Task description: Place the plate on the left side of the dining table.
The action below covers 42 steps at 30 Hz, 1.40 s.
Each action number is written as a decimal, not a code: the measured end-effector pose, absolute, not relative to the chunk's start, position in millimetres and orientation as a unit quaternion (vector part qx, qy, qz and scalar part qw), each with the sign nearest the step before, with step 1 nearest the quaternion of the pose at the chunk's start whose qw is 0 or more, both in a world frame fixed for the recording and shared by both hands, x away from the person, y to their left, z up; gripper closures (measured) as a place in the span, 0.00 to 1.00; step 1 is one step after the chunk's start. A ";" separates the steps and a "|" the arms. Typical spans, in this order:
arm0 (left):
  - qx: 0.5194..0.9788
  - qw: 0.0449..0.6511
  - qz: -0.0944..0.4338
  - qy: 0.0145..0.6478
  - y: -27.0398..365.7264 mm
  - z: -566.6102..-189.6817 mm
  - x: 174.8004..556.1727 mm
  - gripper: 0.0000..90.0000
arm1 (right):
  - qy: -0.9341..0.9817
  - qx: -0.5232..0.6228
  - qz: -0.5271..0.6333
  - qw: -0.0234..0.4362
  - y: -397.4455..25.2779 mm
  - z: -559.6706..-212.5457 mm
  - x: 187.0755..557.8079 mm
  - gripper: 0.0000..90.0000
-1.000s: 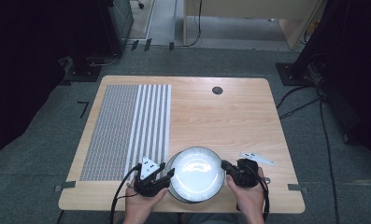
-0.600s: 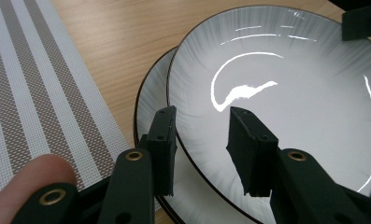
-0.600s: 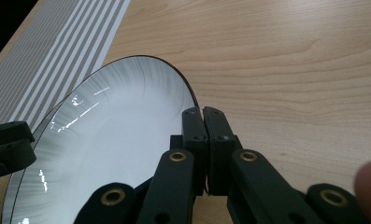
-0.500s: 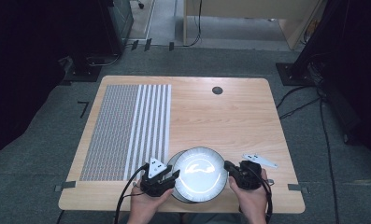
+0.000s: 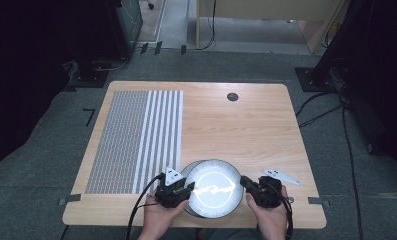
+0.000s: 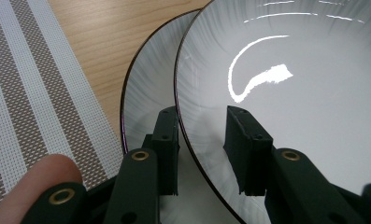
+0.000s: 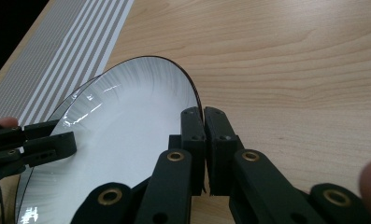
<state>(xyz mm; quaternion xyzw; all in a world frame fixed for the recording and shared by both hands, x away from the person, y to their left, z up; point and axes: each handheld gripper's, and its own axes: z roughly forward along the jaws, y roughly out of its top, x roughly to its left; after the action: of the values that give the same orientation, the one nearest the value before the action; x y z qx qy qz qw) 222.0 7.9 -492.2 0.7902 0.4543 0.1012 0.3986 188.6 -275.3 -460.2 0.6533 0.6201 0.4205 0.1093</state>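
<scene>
Two plates at the near edge of the wooden table (image 5: 246,125), stacked. The top plate (image 5: 213,187) is round, glossy white, faint grey brushed streaks running in from a thin dark rim, glare streak across its middle. The lower plate (image 6: 148,100) has the same glaze and rim; a crescent of it sticks out on the left beneath the top one.

Left gripper (image 5: 178,190): black jaws apart, straddling the top plate's left rim, one jaw above the lower plate, the other over the top plate's bowl; not clamped. A fingertip (image 6: 43,175) shows beside it.

Right gripper (image 5: 253,187): jaws pressed together on the top plate's right rim, pinching it. In the right gripper view that edge looks raised clear of the table.

One woven placemat (image 5: 136,140) lies flat on the table's left part: fine grey-brown mesh, white stripes along its right side. One small dark round hole (image 5: 232,96) near the far edge. Light wood grain, smooth.

Against a second ago: plates and both grippers sit slightly nearer the table's near edge; the lower plate's crescent shows more plainly.
</scene>
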 end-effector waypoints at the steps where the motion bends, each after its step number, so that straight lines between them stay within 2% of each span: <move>1: 0.789 0.399 0.102 0.455 7.9 -492.1 222.0 0.76 | 0.620 0.653 0.421 0.107 -275.7 -460.5 188.3 0.97; 2: 0.789 0.399 0.102 0.455 7.9 -492.1 222.0 0.76 | 0.620 0.653 0.421 0.107 -275.7 -460.5 188.3 0.97; 3: 0.790 0.397 0.104 0.455 7.3 -491.9 222.2 0.76 | 0.619 0.655 0.421 0.100 -275.2 -460.5 187.4 0.89; 5: 0.791 0.397 0.103 0.455 7.1 -491.7 223.3 0.76 | 0.620 0.654 0.421 0.101 -274.5 -460.7 186.5 0.83; 8: 0.791 0.396 0.103 0.454 6.9 -491.6 224.3 0.76 | 0.616 0.661 0.418 0.096 -273.9 -460.6 184.8 0.78; 14: 0.792 0.398 0.102 0.452 7.2 -492.0 225.3 0.76 | 0.619 0.666 0.409 0.073 -271.0 -466.7 185.1 0.79; 20: 0.791 0.400 0.102 0.451 8.6 -492.4 224.8 0.76 | 0.614 0.677 0.403 0.052 -264.7 -478.0 188.7 0.85; 24: 0.791 0.402 0.100 0.451 9.1 -492.7 224.8 0.76 | 0.578 0.696 0.426 0.015 -273.4 -481.7 190.2 0.91; 32: 0.789 0.408 0.093 0.450 12.3 -492.5 224.0 0.73 | 0.543 0.709 0.450 0.006 -274.6 -485.4 191.0 0.93; 36: 0.777 0.428 0.053 0.459 17.5 -493.5 226.2 0.70 | 0.516 0.715 0.471 -0.023 -279.6 -489.7 192.4 0.93; 42: 0.770 0.437 0.027 0.464 21.0 -495.1 227.2 0.70 | 0.520 0.704 0.483 -0.017 -277.8 -486.9 193.1 0.92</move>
<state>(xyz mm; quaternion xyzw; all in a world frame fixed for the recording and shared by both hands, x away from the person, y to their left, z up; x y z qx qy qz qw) 227.2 21.0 -495.1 0.7699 0.4640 0.0267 0.4373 193.1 -277.8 -486.9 0.7043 0.5203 0.4826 -0.0170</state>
